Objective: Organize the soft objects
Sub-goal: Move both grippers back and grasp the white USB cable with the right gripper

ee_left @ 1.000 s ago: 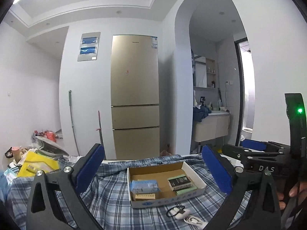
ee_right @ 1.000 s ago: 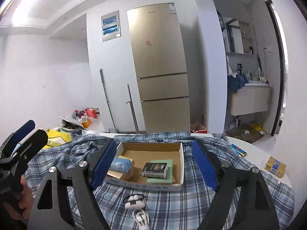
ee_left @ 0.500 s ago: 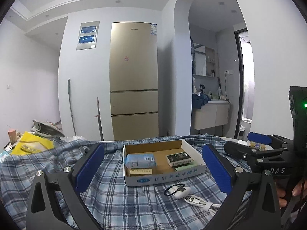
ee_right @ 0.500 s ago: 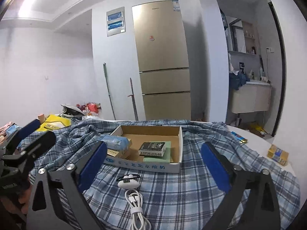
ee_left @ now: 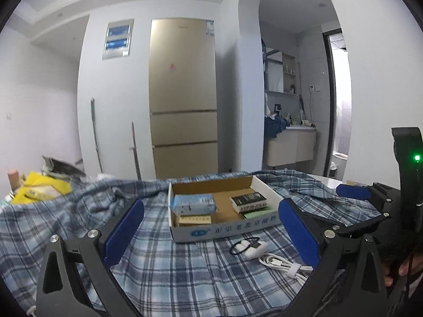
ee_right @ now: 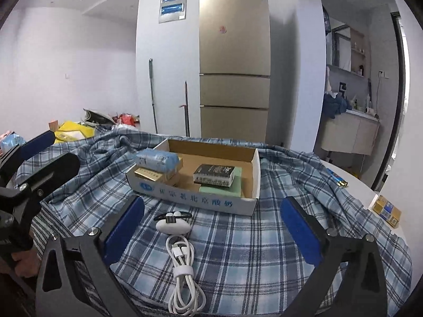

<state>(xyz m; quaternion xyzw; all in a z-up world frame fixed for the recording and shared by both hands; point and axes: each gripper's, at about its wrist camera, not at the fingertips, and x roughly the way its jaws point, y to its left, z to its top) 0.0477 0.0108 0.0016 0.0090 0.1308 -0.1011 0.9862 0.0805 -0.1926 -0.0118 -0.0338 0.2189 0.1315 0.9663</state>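
Both grippers, left (ee_left: 211, 229) and right (ee_right: 212, 224), gape wide and empty over plaid cloth (ee_right: 238, 251), box (ee_right: 195, 198) at frame center.

Gripper: the right gripper (ee_right: 211, 227) has its blue pads wide apart, nothing between them.
Cloth: a blue checked cloth (ee_right: 251, 251) covers the table.
Box: a cardboard box (ee_right: 201, 198) sits on the cloth with small packs inside.
Cable: a white cable (ee_right: 182, 272) lies just in front of the box.

You get even, cool indoor light, glare at the upper left, sharp focus and bowed, black-cornered edges.
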